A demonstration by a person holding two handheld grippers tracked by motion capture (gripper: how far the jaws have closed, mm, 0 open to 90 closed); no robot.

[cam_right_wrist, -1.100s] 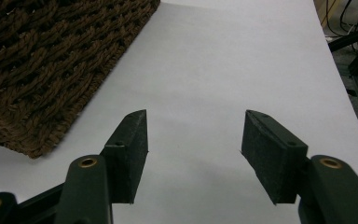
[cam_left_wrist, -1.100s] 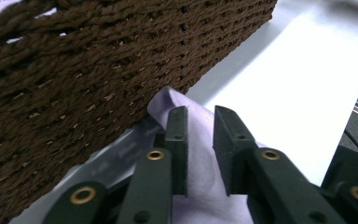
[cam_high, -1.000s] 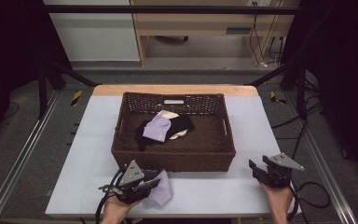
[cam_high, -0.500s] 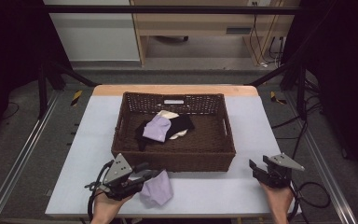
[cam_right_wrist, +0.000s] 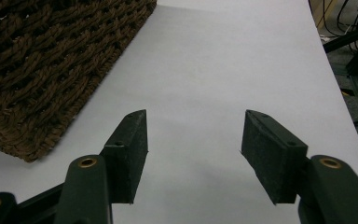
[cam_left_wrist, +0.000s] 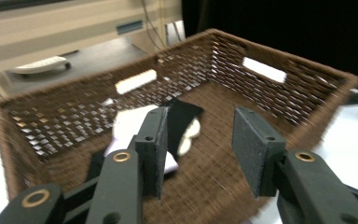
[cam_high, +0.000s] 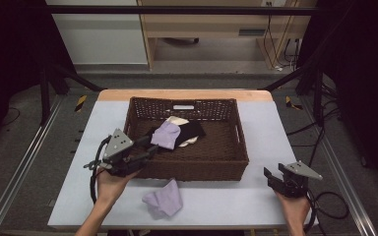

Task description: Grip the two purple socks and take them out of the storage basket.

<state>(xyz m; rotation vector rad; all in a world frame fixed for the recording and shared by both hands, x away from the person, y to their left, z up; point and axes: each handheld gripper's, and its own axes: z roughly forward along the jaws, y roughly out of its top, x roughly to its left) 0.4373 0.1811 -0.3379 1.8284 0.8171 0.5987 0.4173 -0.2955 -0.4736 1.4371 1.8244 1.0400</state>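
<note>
A lilac cloth point(cam_high: 165, 199) lies crumpled on the white table point(cam_high: 226, 201), just in front of the brown wicker basket point(cam_high: 192, 169). Inside the basket are another lilac cloth point(cam_high: 166, 134), a black cloth point(cam_high: 192, 130) and a white one point(cam_high: 174, 119). My left gripper point(cam_high: 151, 147) hovers over the basket's front-left corner and points into it. Its jaws have just been opening and nothing is between them. In the left gripper view the left gripper point(cam_left_wrist: 200, 140) faces the black cloth point(cam_left_wrist: 182, 116) and a pale cloth point(cam_left_wrist: 130, 123). My right gripper point(cam_high: 269, 176) rests open and empty at the front right.
In the right gripper view the right gripper point(cam_right_wrist: 193, 149) looks along bare white table point(cam_right_wrist: 223, 60), with the basket's corner point(cam_right_wrist: 42, 70) to its left. Beyond the table stand a wooden shelf unit point(cam_high: 202, 29) and dark frame bars point(cam_high: 54, 73).
The left gripper has let go of the lilac cloth, which now lies on the table. It has risen and moved away from me to the basket's front-left corner. The right gripper kept still.
</note>
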